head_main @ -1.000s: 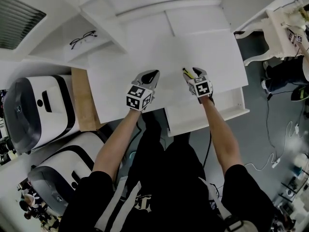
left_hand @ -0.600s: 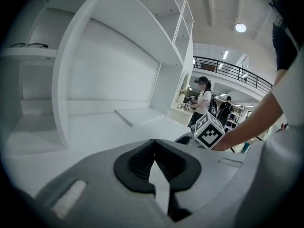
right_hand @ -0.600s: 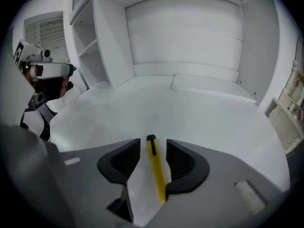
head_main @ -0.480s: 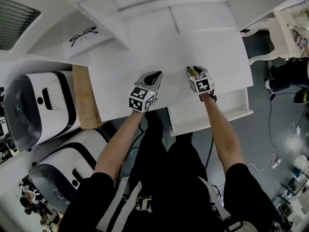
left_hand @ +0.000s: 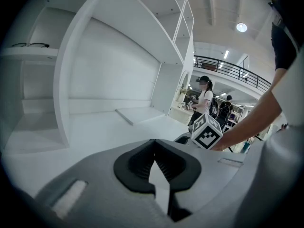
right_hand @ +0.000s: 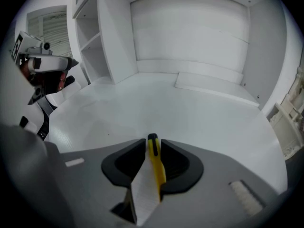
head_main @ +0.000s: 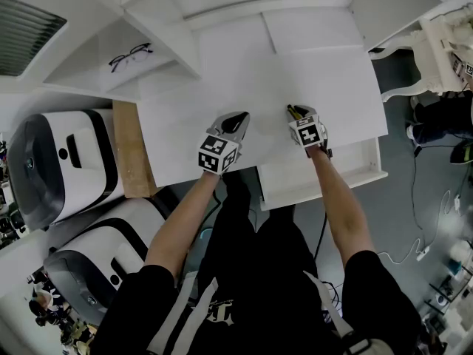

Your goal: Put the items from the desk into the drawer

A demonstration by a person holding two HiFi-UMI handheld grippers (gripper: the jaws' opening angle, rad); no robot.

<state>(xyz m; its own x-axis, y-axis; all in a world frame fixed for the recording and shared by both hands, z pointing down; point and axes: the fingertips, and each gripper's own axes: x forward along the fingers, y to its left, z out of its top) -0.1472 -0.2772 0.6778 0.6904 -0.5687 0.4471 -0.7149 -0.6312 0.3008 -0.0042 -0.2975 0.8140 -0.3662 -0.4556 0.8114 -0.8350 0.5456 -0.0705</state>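
Observation:
A yellow cutter with a black tip [right_hand: 154,163] lies on the white desk [head_main: 281,72], near its front edge [head_main: 293,111]. My right gripper [right_hand: 152,144] points steeply down at it. Its jaws have just been closing and now pinch the cutter between them. In the head view this right gripper [head_main: 295,112] is above the open drawer [head_main: 369,170], which looks empty. My left gripper [head_main: 238,118] hovers over the desk to the left, jaws together with nothing in them [left_hand: 154,144]. A pair of black glasses [head_main: 131,55] rests on a left shelf.
Shelf partitions and a raised white board [head_main: 314,28] stand at the back of the desk. Two white machines [head_main: 59,161] and a wooden panel [head_main: 129,150] sit to the left. People [left_hand: 205,99] stand far off to the right.
My right gripper has settled slightly lower over the yellow cutter. The left gripper has kept still.

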